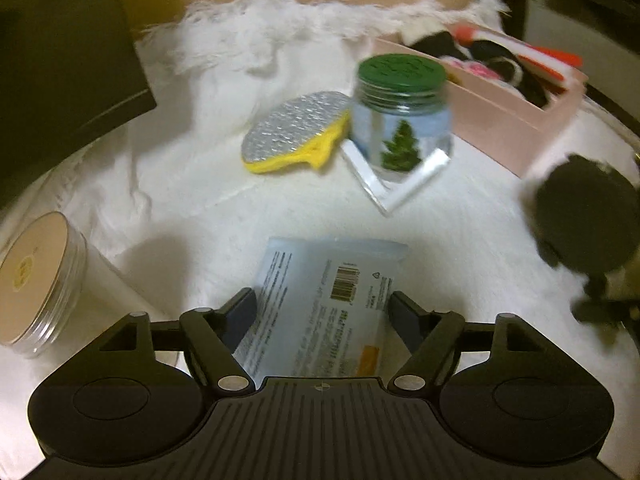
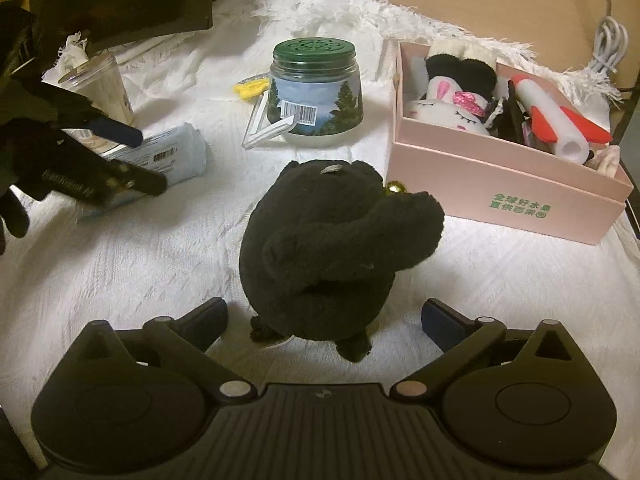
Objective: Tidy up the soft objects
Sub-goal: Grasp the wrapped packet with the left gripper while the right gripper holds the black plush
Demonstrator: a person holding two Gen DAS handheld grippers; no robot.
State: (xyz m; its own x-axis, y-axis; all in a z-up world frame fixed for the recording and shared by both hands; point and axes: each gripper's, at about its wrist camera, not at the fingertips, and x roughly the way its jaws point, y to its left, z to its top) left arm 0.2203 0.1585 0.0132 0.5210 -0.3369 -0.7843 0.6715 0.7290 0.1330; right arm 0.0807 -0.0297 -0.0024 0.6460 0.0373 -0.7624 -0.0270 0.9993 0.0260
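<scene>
So at that point my right hand-held gripper (image 2: 324, 316) was wide open, pads touching nothing, with the black plush toy (image 2: 340, 248) sitting right in front of it, pretty much centred in the gap. The toy was on the white cloth (image 2: 140, 264) over the desk, free, just beside the pink box (image 2: 508, 192) and not in it. The box lay ahead and to the right of the plush, already holding a bunny plush (image 2: 444, 108), a panda-looking one and a foam rocket (image 2: 552, 124).

The plush was a rounded lump, a bit longer along the line I was pointing than across, so I'd say it ran away from me. One dark limb stuck out to the right, toward the box. Couldn't really tell which end was the face.

My left hand-held gripper (image 1: 322, 308) was open too, straddling a pale blue wipes pack (image 1: 320, 300) without squeezing it, pack lengthwise between the fingers. From that side the plush was way off to the right, so my right hand was clearly the nearer one.

My guess: close on the plush across its narrow width, then lift it right into the box. The green-lidded jar (image 2: 316, 96) stood behind, well clear.
</scene>
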